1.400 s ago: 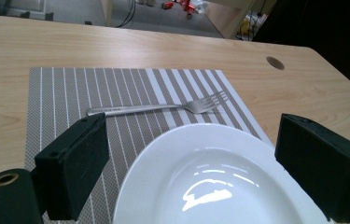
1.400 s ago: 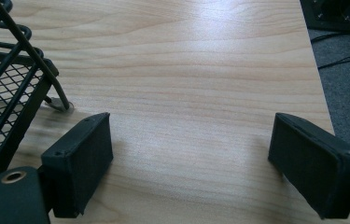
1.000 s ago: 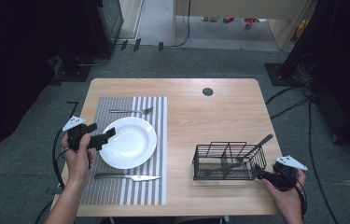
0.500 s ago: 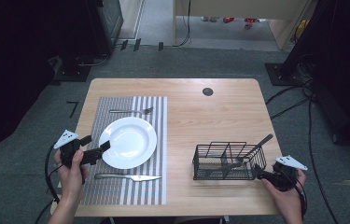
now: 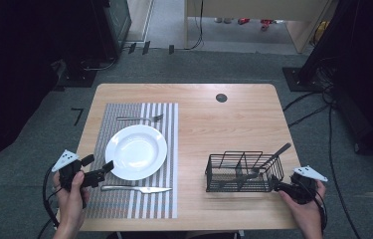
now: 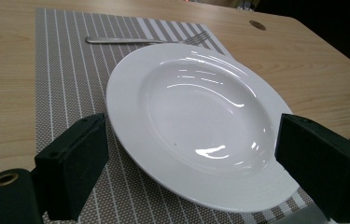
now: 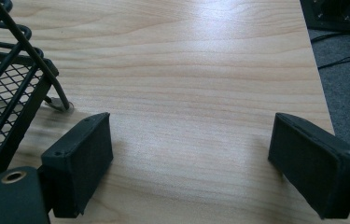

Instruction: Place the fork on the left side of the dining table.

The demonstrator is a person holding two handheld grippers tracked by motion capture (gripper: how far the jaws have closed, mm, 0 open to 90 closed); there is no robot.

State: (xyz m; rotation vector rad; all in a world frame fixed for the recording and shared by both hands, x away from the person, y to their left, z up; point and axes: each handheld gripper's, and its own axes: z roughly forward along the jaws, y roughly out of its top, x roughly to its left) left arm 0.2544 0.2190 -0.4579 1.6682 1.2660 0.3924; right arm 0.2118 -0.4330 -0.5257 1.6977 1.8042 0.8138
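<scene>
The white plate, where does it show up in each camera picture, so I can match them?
High view: the white plate sits left of centre on the striped placemat, just right of the left gripper.
Left gripper view: the plate spreads across the middle, between the two open jaws.
Right gripper view: not in it; bare table and wire basket.
Shared landmark: the fork beyond the plate.

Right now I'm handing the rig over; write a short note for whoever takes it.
Left claw: open, empty, at the near-left rim of the white plate, not touching.
Right claw: open, empty, beside the right end of the wire basket.
Plate sits on the striped placemat, fork beyond it, knife nearer.
A utensil is in the basket.
Done: plate, fork and knife laid.
Left: probably that utensil.
</scene>
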